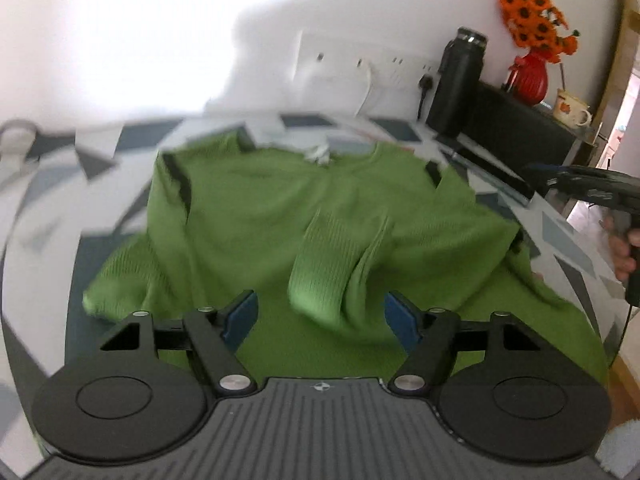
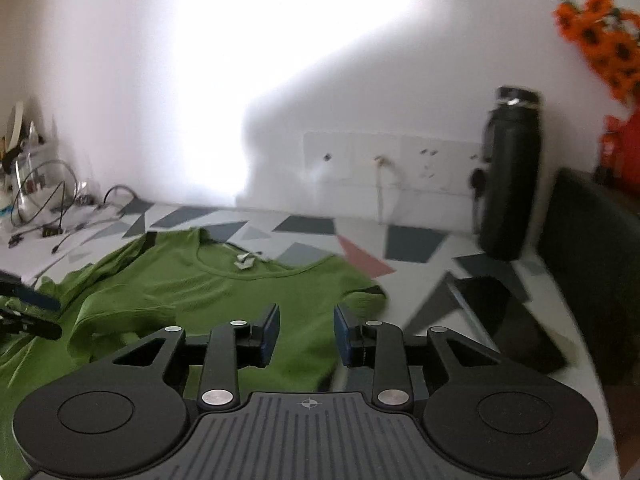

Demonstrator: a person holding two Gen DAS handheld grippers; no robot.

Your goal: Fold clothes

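A green long-sleeved top (image 1: 280, 208) lies flat on the patterned table, neckline toward the wall. One ribbed sleeve (image 1: 332, 268) is folded across its body, the other sleeve (image 1: 120, 280) trails at the left. My left gripper (image 1: 320, 316) hovers open above the lower part of the top, the folded sleeve's cuff just ahead of its fingers. In the right wrist view the top (image 2: 224, 292) fills the lower left, and my right gripper (image 2: 306, 330) is open over its right side with nothing between the fingers. The left gripper's tips (image 2: 28, 308) show at the left edge.
A black bottle (image 2: 508, 176) stands by the wall sockets (image 2: 392, 160). A black box carries a red vase of orange flowers (image 1: 532, 40) and a mug (image 1: 570, 108). A dark flat device (image 2: 508, 320) lies right of the top. Cables and clutter (image 2: 44, 208) sit far left.
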